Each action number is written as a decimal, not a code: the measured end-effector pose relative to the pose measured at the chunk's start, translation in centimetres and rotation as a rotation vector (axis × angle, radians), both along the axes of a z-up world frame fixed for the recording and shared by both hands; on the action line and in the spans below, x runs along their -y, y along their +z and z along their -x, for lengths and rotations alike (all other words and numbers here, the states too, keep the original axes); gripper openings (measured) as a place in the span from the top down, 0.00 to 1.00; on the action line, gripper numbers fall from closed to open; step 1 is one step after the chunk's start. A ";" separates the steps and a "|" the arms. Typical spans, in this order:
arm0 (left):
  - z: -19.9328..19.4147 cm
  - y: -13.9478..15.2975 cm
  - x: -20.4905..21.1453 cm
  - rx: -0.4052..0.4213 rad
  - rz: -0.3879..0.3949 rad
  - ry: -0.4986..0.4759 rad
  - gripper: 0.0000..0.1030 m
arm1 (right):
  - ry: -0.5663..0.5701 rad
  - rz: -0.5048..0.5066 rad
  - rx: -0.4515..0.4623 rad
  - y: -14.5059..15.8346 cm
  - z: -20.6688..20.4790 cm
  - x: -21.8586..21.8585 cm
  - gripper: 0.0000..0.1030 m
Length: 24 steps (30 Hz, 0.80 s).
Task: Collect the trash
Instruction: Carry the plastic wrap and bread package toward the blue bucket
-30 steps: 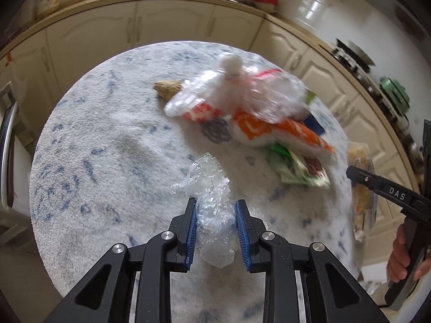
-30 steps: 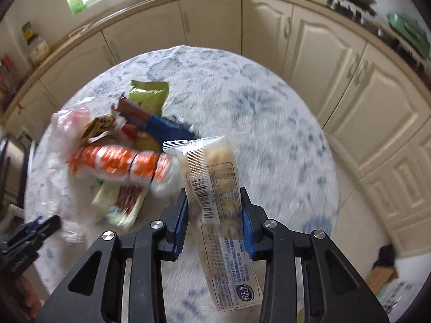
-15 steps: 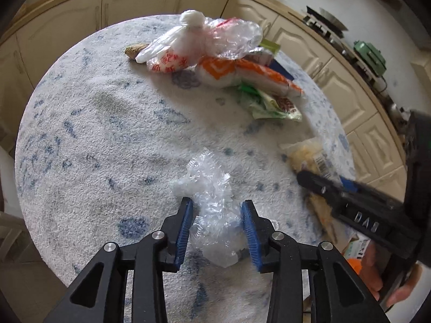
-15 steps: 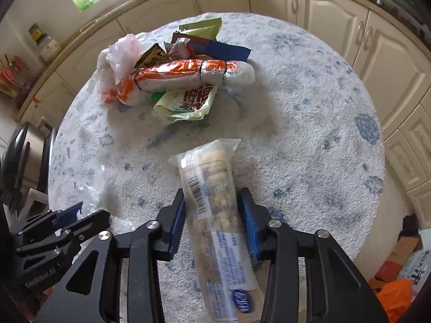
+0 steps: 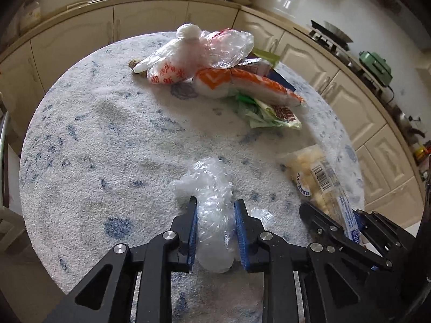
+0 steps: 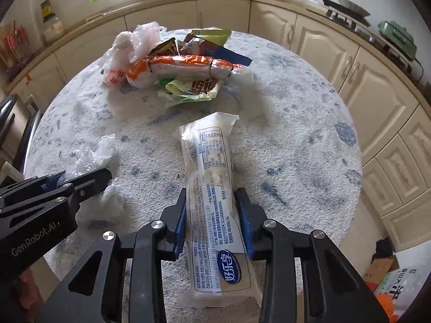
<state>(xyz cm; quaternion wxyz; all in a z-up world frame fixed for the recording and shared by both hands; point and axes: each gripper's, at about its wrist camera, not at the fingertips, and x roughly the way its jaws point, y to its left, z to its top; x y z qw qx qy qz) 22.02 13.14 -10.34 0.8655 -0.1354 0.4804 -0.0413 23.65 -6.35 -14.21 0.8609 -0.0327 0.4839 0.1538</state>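
Jaws of the left gripper point(image 5: 214, 210) are closing on the crumpled clear wrap point(image 5: 211, 185) and those of the right gripper point(image 6: 212, 202) on the long snack packet point(image 6: 212, 177), both now nearer each other over the table point(image 6: 296, 140) than a second ago.

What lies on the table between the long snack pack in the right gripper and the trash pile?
Nothing: the right wrist view shows bare tablecloth between snack pack and trash pile.
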 end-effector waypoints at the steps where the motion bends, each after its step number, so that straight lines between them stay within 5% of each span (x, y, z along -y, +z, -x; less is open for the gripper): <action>1: 0.0 0.1 0.0 -0.001 -0.004 0.000 0.80 | -0.007 -0.001 -0.001 0.0 0.0 0.1 0.68; 15: -0.8 1.8 3.8 0.036 -0.046 -0.088 0.81 | -0.143 -0.058 0.027 1.6 -0.2 4.5 0.68; 24: -1.4 3.1 10.2 0.082 -0.046 -0.247 0.81 | -0.307 -0.092 0.047 2.4 1.4 11.1 0.68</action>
